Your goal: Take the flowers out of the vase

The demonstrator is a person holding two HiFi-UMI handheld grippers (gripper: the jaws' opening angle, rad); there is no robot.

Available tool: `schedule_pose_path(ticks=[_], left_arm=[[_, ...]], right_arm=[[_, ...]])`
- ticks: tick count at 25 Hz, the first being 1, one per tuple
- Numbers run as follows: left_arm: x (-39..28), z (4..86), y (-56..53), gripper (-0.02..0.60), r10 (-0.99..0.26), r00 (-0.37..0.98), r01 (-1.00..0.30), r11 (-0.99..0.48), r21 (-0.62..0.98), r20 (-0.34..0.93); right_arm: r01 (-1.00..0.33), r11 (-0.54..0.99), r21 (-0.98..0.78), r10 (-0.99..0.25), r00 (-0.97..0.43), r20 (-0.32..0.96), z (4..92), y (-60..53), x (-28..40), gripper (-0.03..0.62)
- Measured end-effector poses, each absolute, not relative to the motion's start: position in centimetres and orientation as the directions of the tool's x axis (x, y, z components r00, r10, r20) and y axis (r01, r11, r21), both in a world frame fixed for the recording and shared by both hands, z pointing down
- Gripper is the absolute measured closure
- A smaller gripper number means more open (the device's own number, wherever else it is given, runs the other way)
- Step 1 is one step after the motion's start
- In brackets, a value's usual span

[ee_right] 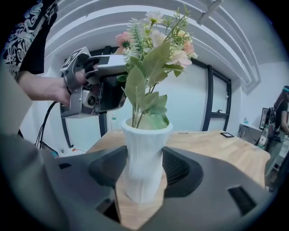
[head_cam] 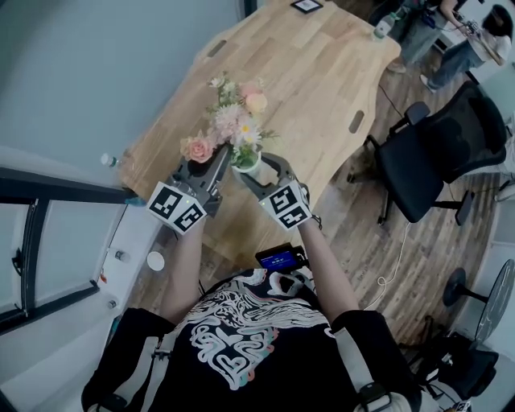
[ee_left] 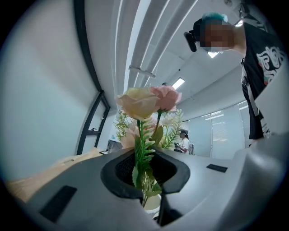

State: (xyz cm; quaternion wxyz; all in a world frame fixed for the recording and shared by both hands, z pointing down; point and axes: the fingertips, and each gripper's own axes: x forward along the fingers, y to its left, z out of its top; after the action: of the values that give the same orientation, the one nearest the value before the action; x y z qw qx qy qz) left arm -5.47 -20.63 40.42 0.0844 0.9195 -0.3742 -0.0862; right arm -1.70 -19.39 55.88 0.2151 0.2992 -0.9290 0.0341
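Note:
A bunch of pink, cream and white flowers (head_cam: 233,121) stands in a white ribbed vase (head_cam: 248,167) near the front edge of the wooden table (head_cam: 306,80). My left gripper (head_cam: 216,165) comes in from the left, shut on the green stems just above the vase's mouth. In the left gripper view the stems (ee_left: 143,153) run up between the nearly closed pads of the left gripper (ee_left: 144,180). My right gripper (ee_right: 143,169) is shut on the vase (ee_right: 143,149), one pad against each side. The right gripper view shows the left gripper (ee_right: 118,79) at the stems below the blooms (ee_right: 156,40).
A black office chair (head_cam: 438,153) stands right of the table. A bottle (head_cam: 382,28) and a dark flat object (head_cam: 306,6) are at the table's far end. A small bottle (head_cam: 109,161) sits by the table's left edge. People stand at the back right.

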Motion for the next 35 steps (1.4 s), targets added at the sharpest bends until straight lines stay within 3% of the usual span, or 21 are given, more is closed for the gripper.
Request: schedule_pose_path(ticks=[16, 35], left_arm=[[-6.5, 35.7, -20.4, 0.529, -0.730, 0.659, -0.686, -0.683, 0.251, -0.185], [-8.3, 31.1, -19.7, 0.528, -0.748, 0.605, -0.701, -0.663, 0.263, -0.274]], right_arm=[[-0.571, 0.820, 0.043, -0.509, -0.694, 0.509, 57.2, -18.8, -1.2, 0.336], [-0.671, 0.739, 0.056, -0.648, -0.687, 0.328, 50.5, -18.0, 1.0, 0.336]])
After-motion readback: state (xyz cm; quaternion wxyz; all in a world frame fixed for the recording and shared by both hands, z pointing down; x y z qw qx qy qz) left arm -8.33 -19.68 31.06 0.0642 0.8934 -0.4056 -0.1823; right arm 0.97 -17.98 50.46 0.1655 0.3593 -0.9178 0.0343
